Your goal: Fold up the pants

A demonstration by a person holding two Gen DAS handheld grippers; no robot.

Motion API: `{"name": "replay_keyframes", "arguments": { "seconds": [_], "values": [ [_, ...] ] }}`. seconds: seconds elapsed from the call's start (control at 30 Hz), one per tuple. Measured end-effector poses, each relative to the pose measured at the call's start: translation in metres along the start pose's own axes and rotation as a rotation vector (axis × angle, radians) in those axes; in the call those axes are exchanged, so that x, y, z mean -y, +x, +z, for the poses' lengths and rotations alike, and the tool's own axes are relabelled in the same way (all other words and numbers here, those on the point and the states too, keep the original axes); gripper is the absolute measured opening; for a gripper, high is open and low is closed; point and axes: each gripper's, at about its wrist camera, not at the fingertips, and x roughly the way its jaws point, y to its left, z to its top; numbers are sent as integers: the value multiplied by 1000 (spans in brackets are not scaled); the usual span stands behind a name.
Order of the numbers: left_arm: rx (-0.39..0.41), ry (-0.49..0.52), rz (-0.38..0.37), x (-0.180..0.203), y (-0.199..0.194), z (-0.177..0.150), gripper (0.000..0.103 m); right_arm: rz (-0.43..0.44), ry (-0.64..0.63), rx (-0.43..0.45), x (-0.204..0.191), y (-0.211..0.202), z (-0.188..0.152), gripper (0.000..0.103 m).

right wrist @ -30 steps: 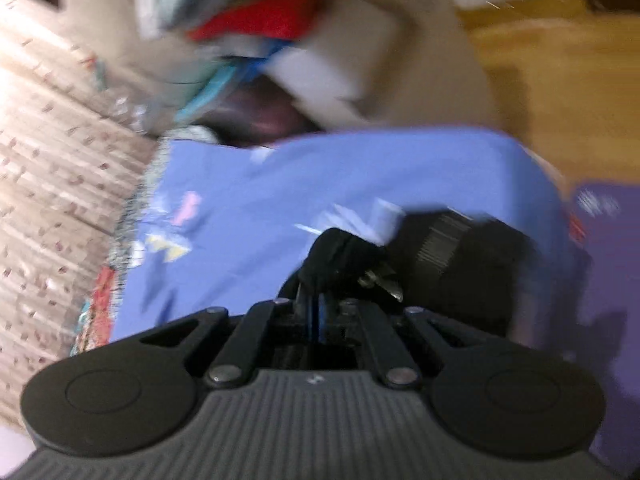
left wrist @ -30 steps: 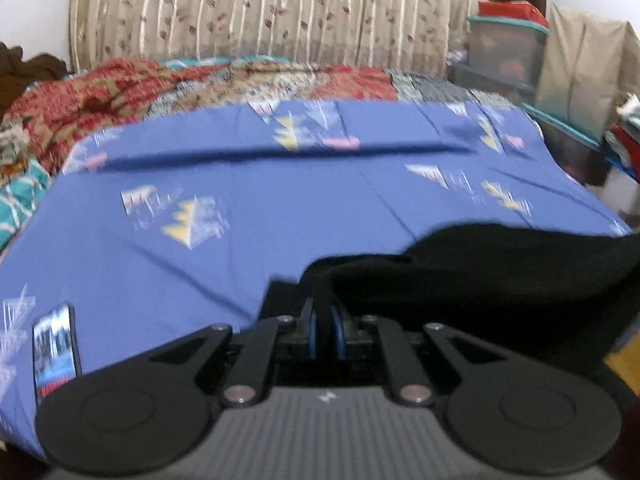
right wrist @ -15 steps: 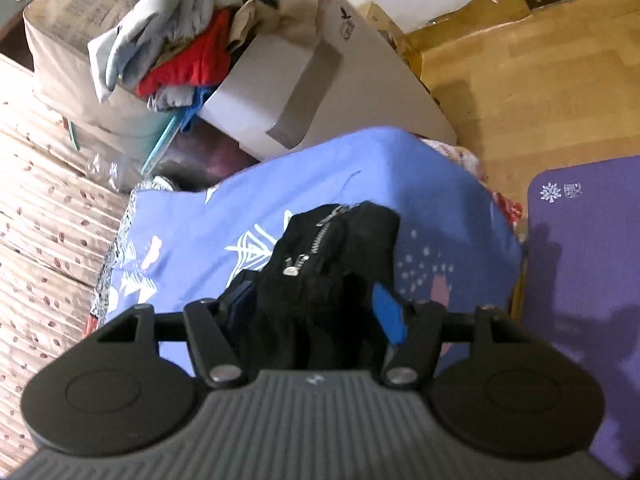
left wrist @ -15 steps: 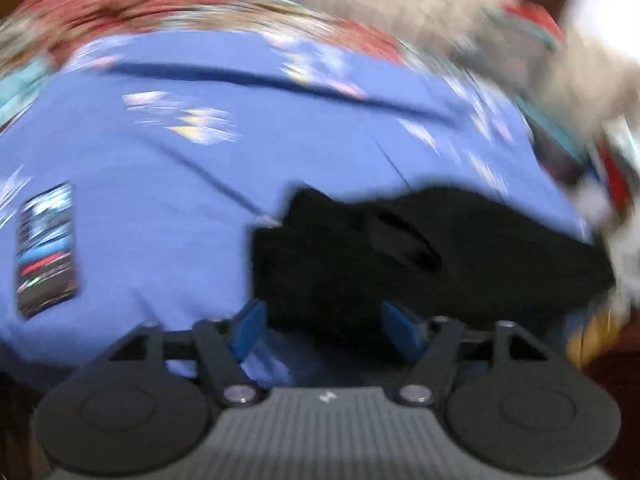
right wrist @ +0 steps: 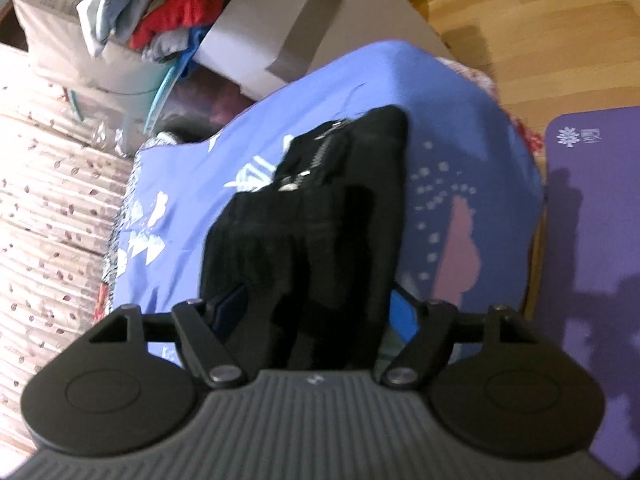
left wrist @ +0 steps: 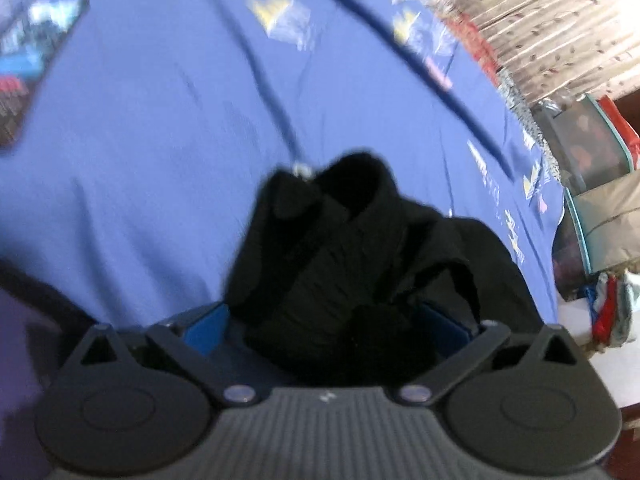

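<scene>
The black pants (left wrist: pixel 340 240) lie bunched on the blue bedsheet (left wrist: pixel 160 140). In the left wrist view the cloth sits between the blue pads (left wrist: pixel 208 324) of my left gripper (left wrist: pixel 328 320), whose jaws are opening wide and do not press on it. In the right wrist view the pants (right wrist: pixel 320 208) show their zipper (right wrist: pixel 316 152) near the bed's corner. My right gripper (right wrist: pixel 318 308) straddles the cloth, its jaws opening, with one blue pad (right wrist: pixel 404 312) beside the fabric and free of it.
A phone (left wrist: pixel 36 60) lies on the sheet at the far left. A patterned curtain (left wrist: pixel 540 20) and storage boxes (left wrist: pixel 588 148) stand beyond the bed. A cardboard box (right wrist: pixel 300 28), a heap of clothes (right wrist: pixel 168 12), a purple mat (right wrist: pixel 592 240) and wooden floor (right wrist: pixel 540 32) surround the bed's corner.
Both grippers were shut on the pants and have opened. The left gripper has rolled and sunk towards the bed; the right has come down a little. The pants now rest on the sheet.
</scene>
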Motion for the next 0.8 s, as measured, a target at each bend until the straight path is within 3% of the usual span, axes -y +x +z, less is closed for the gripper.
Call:
{"name": "replay_keyframes", "arguments": {
  "seconds": [0.07, 0.1, 0.13, 0.2, 0.27, 0.33, 0.4, 0.57, 0.6, 0.63, 0.73, 0.8],
  "values": [
    [5, 23, -6, 7, 8, -2, 83, -1, -38, 10, -9, 1, -1, 75],
    [12, 57, -3, 13, 9, -2, 66, 8, -57, 18, -14, 0, -2, 74],
    [16, 76, -25, 17, 8, -1, 56, 20, -70, 26, -18, -2, -1, 74],
    [25, 57, -76, 19, 4, 3, 55, 30, -69, 34, -20, -1, 0, 75],
    [30, 66, -67, 21, 3, 6, 58, 17, -51, 35, -17, 3, 1, 75],
    [20, 50, -40, 21, 7, 7, 75, -2, -37, 39, -12, 4, 3, 75],
    [8, 23, -30, 17, 12, 6, 83, -16, -23, 50, -7, 4, 3, 75],
    [18, -7, -25, 13, 15, 3, 78, -34, -15, 54, 2, 2, 6, 75],
    [20, -7, -24, 14, 15, 4, 66, -35, -16, 46, 2, 4, 7, 73],
    [19, -4, -27, 14, 12, 2, 54, -29, -20, 39, -1, 4, 6, 69],
    [42, 13, -42, 24, 5, 11, 44, -47, -129, 28, -25, 4, 2, 10],
    [78, 15, -70, 33, -5, 23, 40, -47, -145, 16, -41, 4, 3, 11]
  ]
}}
